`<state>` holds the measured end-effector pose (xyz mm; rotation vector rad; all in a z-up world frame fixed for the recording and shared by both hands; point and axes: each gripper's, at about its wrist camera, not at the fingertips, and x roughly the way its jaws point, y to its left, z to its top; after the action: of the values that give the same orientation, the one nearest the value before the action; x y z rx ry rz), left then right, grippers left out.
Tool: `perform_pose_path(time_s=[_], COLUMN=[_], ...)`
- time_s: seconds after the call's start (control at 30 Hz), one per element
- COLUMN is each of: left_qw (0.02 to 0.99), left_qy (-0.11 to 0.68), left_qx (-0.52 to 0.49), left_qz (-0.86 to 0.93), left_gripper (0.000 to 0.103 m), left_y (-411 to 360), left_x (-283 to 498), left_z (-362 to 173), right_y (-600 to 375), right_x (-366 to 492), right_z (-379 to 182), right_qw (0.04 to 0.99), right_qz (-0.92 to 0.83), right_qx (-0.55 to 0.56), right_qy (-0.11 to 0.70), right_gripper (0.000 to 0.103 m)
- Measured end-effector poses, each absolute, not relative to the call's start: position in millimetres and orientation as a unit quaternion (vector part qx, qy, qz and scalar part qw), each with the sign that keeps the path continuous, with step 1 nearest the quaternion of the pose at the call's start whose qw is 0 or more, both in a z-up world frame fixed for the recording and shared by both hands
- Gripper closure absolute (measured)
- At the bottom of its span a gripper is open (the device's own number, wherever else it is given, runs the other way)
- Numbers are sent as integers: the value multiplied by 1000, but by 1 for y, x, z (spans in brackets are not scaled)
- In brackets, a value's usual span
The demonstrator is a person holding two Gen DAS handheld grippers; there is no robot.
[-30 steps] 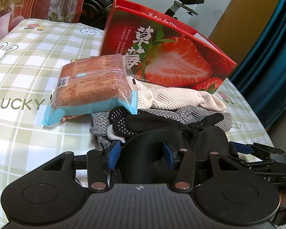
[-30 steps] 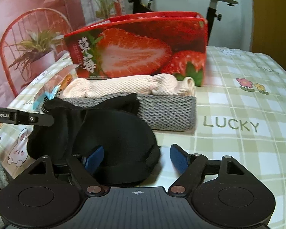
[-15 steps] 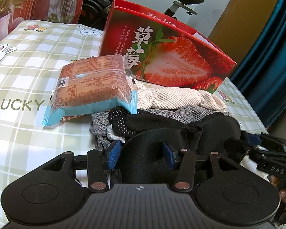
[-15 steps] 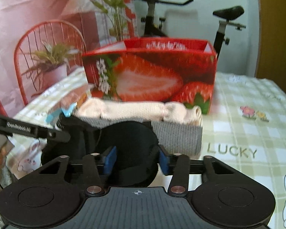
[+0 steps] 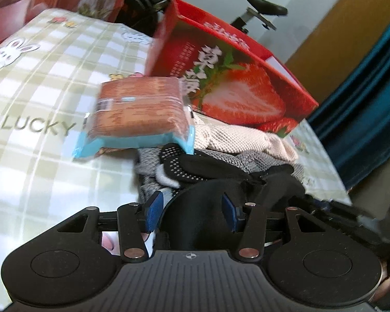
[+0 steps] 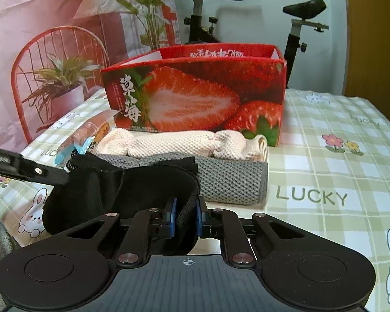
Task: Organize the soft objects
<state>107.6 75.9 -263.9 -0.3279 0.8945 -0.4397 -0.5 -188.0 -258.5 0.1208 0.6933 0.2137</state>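
Your right gripper (image 6: 184, 217) has just closed on the black pad (image 6: 143, 189); left gripper (image 5: 192, 212) clamps its other end; lift both level toward the strawberry box (image 6: 195, 98).

The right gripper (image 6: 185, 217), its jaws having just been closing, pinches the edge of a black padded eye mask (image 6: 132, 189) on a checked tablecloth (image 6: 325, 171) printed with "LUCKY". Behind the mask lie a grey knitted cloth (image 6: 228, 182) and a cream knitted cloth (image 6: 179, 144), before an open strawberry box (image 6: 195, 96). A wrapped snack packet (image 6: 91, 132) sits at left.
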Motion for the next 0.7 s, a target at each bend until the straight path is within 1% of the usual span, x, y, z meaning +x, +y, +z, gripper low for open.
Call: perform_pose_path(time_s=[0.17,0.37,0.47,0.7], left_qw=[859,843,843,843], left_qy=[443,483,483,480], left_qx=[-172,-160,-150,-138], left_qz=[-191,-177,-182,-199], left_gripper=[51,50,47,46], left_y=[87,83,79,69], left_x=[104,106,106,104], left_z=[-260,-274,-276,-277], right_y=[-186,-187,-186,-182], right_x=[-1,1,1,3], right_z=[-261,-264,-265,-267], right_qw=[930,926,924,921], right_qz=[108,108,110,115], right_qx=[61,69,67,64], right_qy=[347,355,359,368], right_gripper=[90,89,89,89])
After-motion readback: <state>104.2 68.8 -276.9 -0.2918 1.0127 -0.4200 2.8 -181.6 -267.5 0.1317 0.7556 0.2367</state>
